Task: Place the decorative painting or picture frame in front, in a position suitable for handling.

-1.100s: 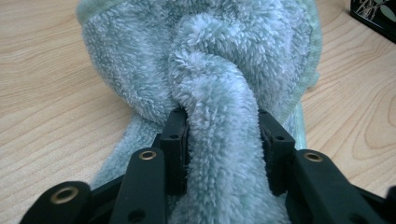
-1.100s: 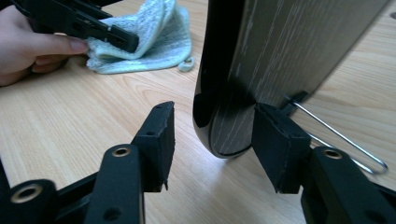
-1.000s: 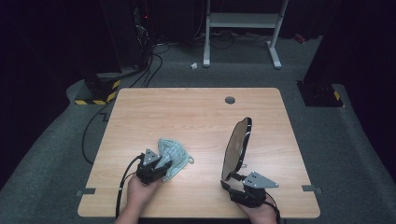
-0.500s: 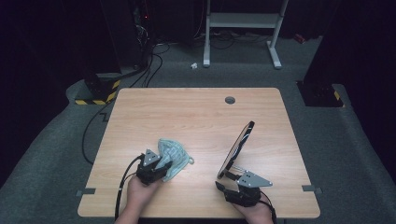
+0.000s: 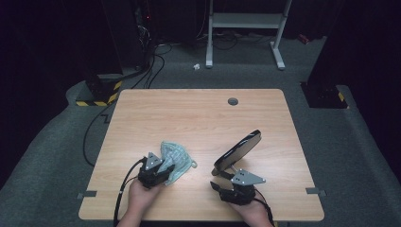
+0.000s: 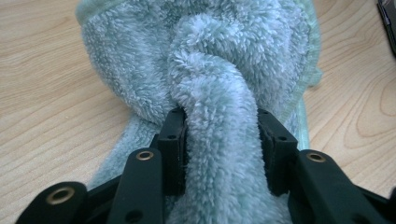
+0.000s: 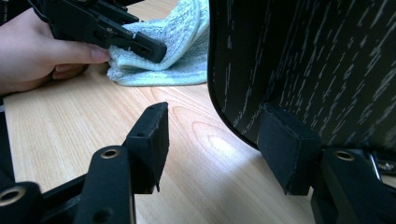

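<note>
My left claw (image 6: 219,140) pinched the towel (image 6: 205,60); my right claw (image 7: 224,144), spread, steadied the mirror (image 5: 238,150) for careful wiping.

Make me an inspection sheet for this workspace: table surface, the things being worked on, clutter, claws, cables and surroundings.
Surface: wooden table, bare, with a round cable hole near the far edge.
Job's things: pale green towel, bunched at the front left; black oval panel, tilted at the front right.
Clutter: nothing seen.
Grippers: left claw shut on a roll of the towel; right claw open, one pad against the panel, the other clear of it.
Cables: black cable trails from the left claw over the front edge; more cables lie on the floor.
Surroundings: grey carpet, white metal frame, striped block, dark background.
</note>
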A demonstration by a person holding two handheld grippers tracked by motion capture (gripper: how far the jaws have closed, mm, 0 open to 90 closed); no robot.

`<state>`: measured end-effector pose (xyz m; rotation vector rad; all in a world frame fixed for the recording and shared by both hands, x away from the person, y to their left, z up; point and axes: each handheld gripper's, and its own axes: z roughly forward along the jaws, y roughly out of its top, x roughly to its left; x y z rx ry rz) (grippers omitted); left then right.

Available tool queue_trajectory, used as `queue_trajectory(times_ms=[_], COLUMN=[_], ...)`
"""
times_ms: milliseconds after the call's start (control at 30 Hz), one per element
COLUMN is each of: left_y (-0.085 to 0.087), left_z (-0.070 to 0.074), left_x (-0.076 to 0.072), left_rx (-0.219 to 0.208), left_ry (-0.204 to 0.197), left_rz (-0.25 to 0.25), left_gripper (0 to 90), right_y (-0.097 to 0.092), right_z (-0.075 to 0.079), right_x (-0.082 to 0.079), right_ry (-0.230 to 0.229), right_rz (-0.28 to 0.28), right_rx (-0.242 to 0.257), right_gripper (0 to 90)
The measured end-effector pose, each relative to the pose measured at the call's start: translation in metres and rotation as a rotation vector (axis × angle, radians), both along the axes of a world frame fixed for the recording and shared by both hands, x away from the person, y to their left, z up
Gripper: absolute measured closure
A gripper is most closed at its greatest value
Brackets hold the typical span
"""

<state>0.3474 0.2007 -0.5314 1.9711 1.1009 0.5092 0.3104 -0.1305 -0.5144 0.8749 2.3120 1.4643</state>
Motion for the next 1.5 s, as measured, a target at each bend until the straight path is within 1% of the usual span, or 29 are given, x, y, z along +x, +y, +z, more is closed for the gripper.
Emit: queue_trajectory(times_ms=[567,767,900,967,1067,1167,1233,1267,1300,1333,1367,1400,1433,1467,1500], left_y=[0.0,0.0,-0.001,-0.002,-0.002,-0.002,-0.002,-0.002,-0.001,-0.001,-0.001,-0.001,-0.001,-0.001,-0.001], left_z=[0.0,0.0,0.0,0.0,0.0,0.0,0.0,0.0,0.0,0.0,0.0,0.0,0.0,0.0,0.0], left_x=[0.0,0.0,0.001,0.001,0.002,0.004,0.005,0.006,0.006,0.006,0.006,0.006,0.006,0.006,0.006], left_rx=[0.001,0.0,-0.003,-0.001,-0.001,-0.003,-0.007,-0.007,-0.008,-0.014,-0.017,-0.016,-0.016,-0.015,-0.015], left_ry=[0.0,0.0,-0.001,-0.003,-0.002,-0.002,0.002,0.003,0.004,0.006,0.008,0.008,0.008,0.006,0.006], left_rz=[0.0,-0.001,0.002,0.0,-0.003,-0.004,-0.006,-0.007,-0.008,-0.007,-0.007,-0.007,-0.007,-0.007,-0.007], left_gripper=[59.7,59.7,59.8,60.4,60.6,60.8,61.2,62.0,62.0,62.2,62.4,62.5,62.5,62.5,62.4], right_y=[0.006,0.005,-0.002,-0.007,-0.017,-0.031,-0.039,-0.047,-0.047,-0.05,-0.053,-0.058,-0.058,-0.061,-0.061], right_z=[-0.002,-0.002,-0.002,-0.001,0.0,0.0,0.0,-0.001,-0.001,-0.002,-0.004,-0.007,-0.007,-0.009,-0.009], right_x=[0.01,0.009,0.007,0.006,0.005,0.005,0.006,0.007,0.007,0.008,0.01,0.011,0.011,0.013,0.013], right_ry=[-0.002,0.002,-0.002,-0.006,-0.005,0.013,0.015,0.035,0.035,0.051,0.065,0.075,0.075,0.1,0.1], right_rz=[-0.029,-0.032,-0.048,-0.067,-0.11,-0.166,-0.198,-0.219,-0.219,-0.229,-0.237,-0.244,-0.244,-0.247,-0.247], right_rx=[0.006,0.001,0.002,0.0,-0.007,-0.029,-0.043,-0.07,-0.07,-0.084,-0.098,-0.124,-0.124,-0.141,-0.141], right_gripper=[43.7,43.6,43.7,44.4,45.6,47.3,47.9,47.6,47.6,47.9,49.8,54.3,54.3,57.7,57.7])
